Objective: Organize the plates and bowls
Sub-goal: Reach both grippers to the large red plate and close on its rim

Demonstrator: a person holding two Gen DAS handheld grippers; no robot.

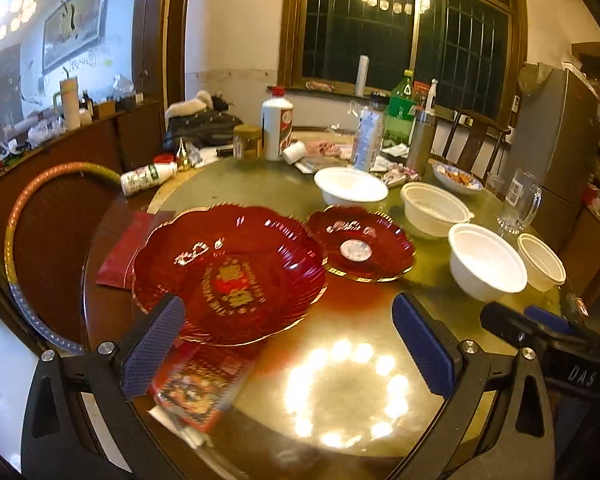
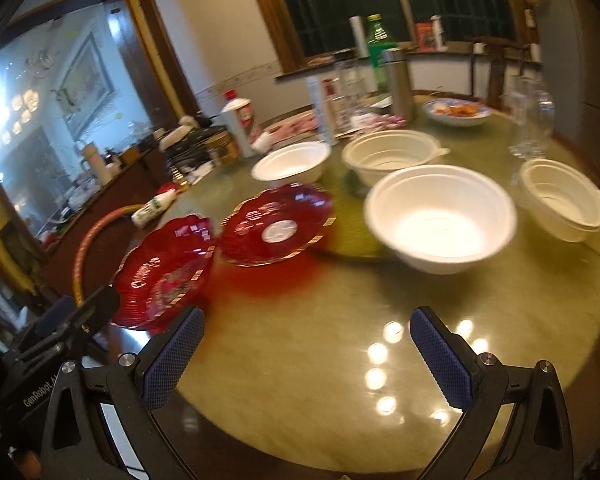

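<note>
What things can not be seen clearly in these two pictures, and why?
- Gold writing on the big red plate: motion blur in the left wrist view makes it unreadable.
- Red packet below that plate: blurred, partly behind the left gripper finger.
- Food in the patterned bowl: far away and smeared in the right wrist view.
- Glass mug: blurred, outline unclear.
- Right gripper: open, empty; its body is cut off by the bottom edge.

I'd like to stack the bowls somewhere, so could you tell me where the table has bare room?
Bare glass lies in front of both grippers, bordered by the red plates and nearest white bowl. The far side around the bottles is crowded.
</note>
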